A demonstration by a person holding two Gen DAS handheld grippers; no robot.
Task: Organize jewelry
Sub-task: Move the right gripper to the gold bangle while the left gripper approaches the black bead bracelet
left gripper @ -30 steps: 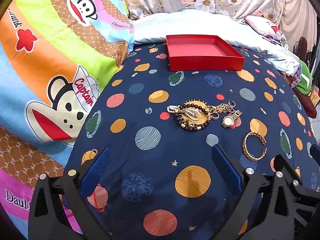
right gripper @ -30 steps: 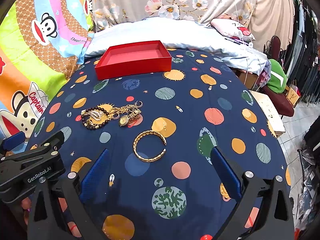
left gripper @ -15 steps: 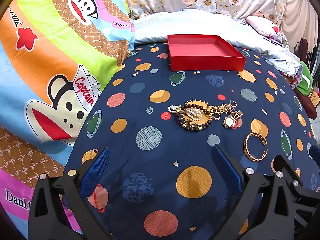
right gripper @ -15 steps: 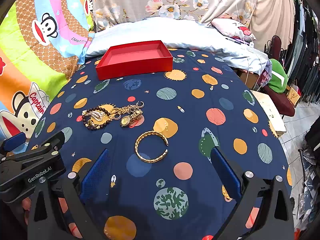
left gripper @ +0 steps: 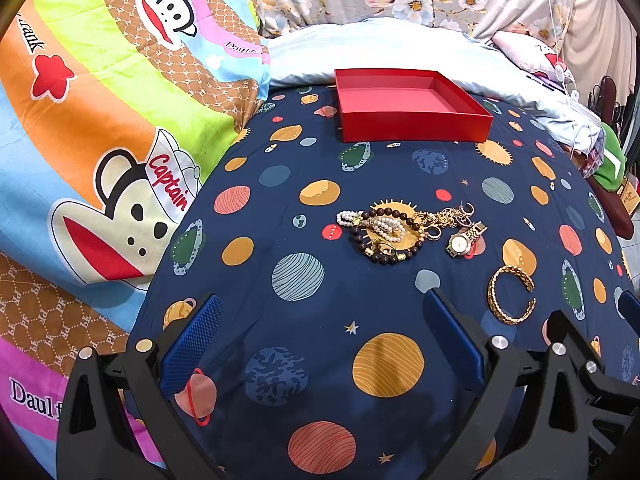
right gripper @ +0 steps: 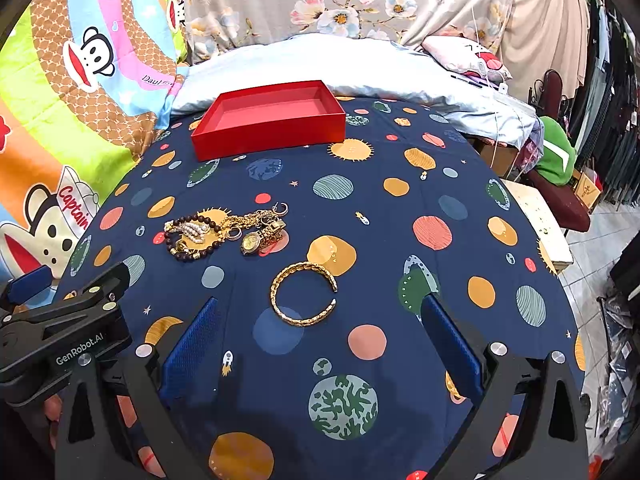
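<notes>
An empty red tray [left gripper: 416, 128] [right gripper: 272, 142] stands at the far side of the navy planet-print cloth [left gripper: 296, 184]. A pile of jewelry lies mid-cloth: a dark bead bracelet [left gripper: 362, 242] [right gripper: 176, 250], pearls [left gripper: 386, 224], gold chains and a gold watch [left gripper: 460, 242] [right gripper: 252, 242]. A gold open bangle [left gripper: 510, 300] [right gripper: 304, 300] lies apart, nearer me. My left gripper [left gripper: 320, 344] is open and empty, short of the pile. My right gripper [right gripper: 320, 344] is open and empty, just short of the bangle.
A cartoon monkey quilt [left gripper: 100, 128] lies at the left. A pale blue pillow [left gripper: 392, 48] and floral fabric [right gripper: 320, 4] lie behind the tray. The cloth's right edge drops toward a chair with green cloth [right gripper: 556, 160] and hanging clothes. The left gripper's body [right gripper: 60, 332] shows in the right wrist view.
Both grippers have crept slightly forward toward the jewelry. Nothing on the cloth has moved.
</notes>
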